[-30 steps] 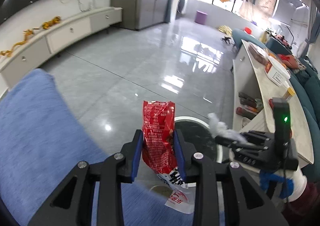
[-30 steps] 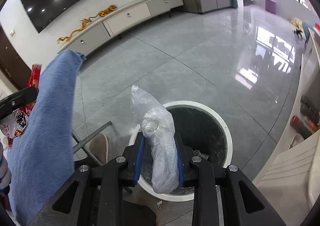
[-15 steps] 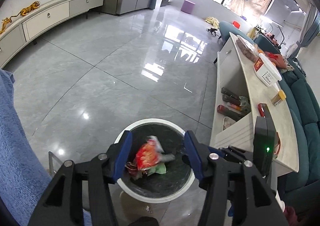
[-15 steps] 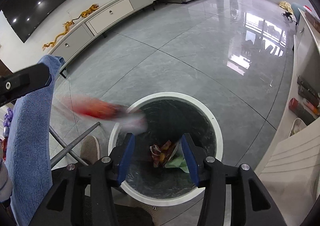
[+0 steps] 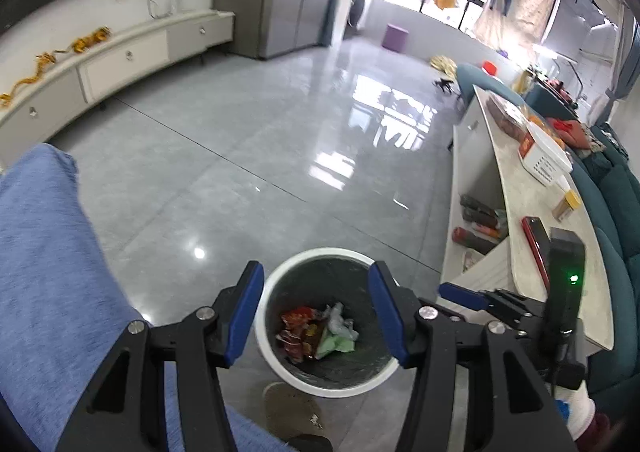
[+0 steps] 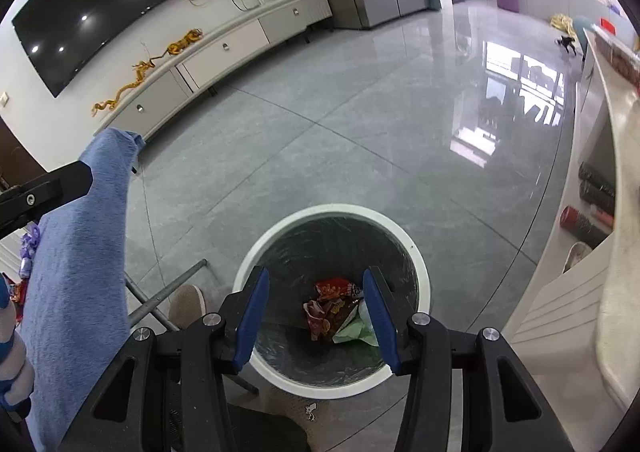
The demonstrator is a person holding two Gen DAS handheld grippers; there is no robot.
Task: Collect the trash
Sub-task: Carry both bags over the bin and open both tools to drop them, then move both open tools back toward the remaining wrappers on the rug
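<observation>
Since a second ago both grippers are emptied: the red snack wrapper [image 5: 294,326] and the clear plastic bag [image 5: 338,322] are now lying in the white bin [image 5: 320,382] instead of between the pads. The left gripper [image 5: 316,314] is hanging over the bin, jaws parted about halfway, holding nothing. The right gripper [image 6: 316,318] is doing the same, also empty. Step in hand: the drop-off is finishing. Next move is likely calling for swinging away toward 9 o'clock, where more wrappers [image 6: 18,290] are showing past the blue towel [image 6: 76,252]. Counting: two grippers, one bin, one red wrapper, one clear bag, one green scrap [image 6: 356,330].
</observation>
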